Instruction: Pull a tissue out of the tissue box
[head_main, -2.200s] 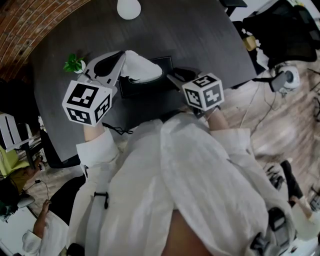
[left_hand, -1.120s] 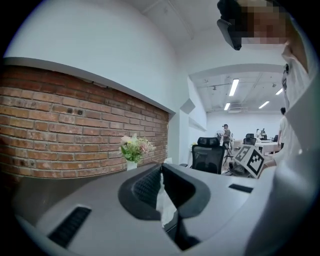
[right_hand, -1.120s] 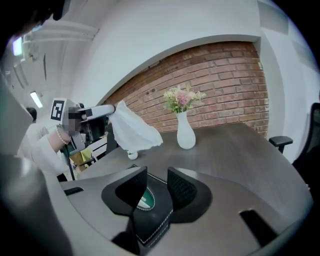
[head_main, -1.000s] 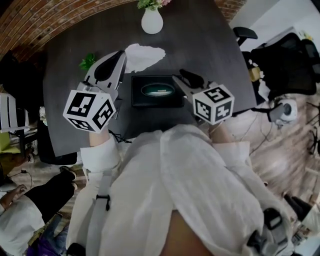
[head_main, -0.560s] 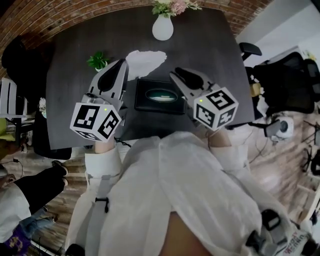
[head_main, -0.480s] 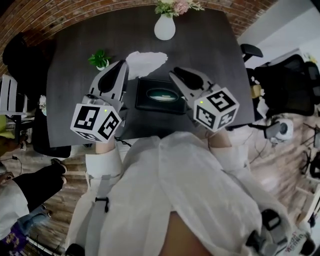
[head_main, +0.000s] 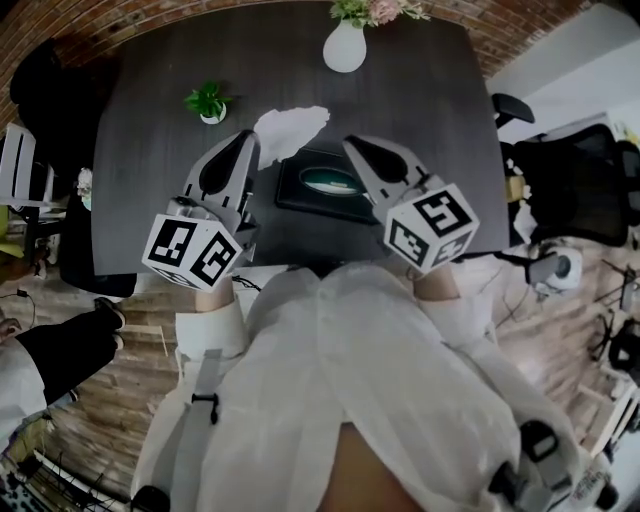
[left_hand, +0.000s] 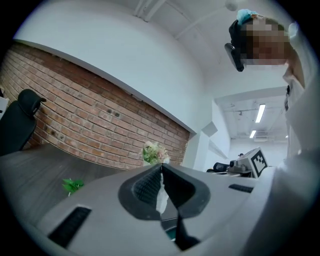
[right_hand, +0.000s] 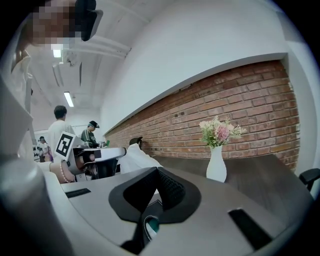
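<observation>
As only its own view shows, left hand-held gripper (left_hand: 161, 170) pinches tissue (left_hand: 162, 198)

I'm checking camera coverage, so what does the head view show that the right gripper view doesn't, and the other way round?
Only the head view: the person's white shirt, the wooden floor, and the marker cube on the right gripper. Only the right gripper view: people standing far off and ceiling lights. Both: the dark table, the white vase, the tissue pinched in the left gripper, and the tissue box, though the right gripper view catches just a sliver of it past its shut fingers.
</observation>
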